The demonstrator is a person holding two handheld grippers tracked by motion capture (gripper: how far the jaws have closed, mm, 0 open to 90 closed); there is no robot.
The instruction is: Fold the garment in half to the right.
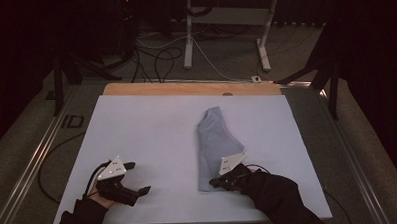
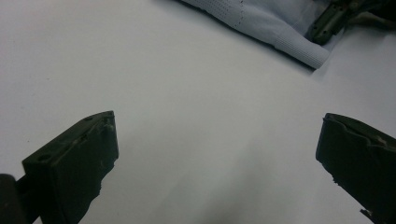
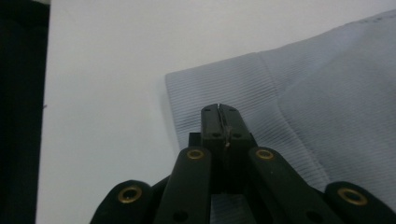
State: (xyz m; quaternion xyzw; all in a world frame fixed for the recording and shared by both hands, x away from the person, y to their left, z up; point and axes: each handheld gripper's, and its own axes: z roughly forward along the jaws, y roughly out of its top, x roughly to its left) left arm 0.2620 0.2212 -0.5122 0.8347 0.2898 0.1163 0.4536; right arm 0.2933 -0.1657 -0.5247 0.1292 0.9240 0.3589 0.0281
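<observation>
A pale blue garment lies folded in a long strip on the white sheet, right of the middle. Its ribbed hem points toward the near edge. My right gripper rests at that hem with its jaws pressed together; no cloth shows between them. My left gripper sits on bare sheet at the near left, well apart from the garment. Its jaws stand wide open with nothing between them. Far off in the left gripper view are the hem and the right gripper.
A wooden table edge runs along the far side of the sheet. A dark mat borders it on the right. A metal rail runs along the left. White desk legs and cables are on the floor beyond.
</observation>
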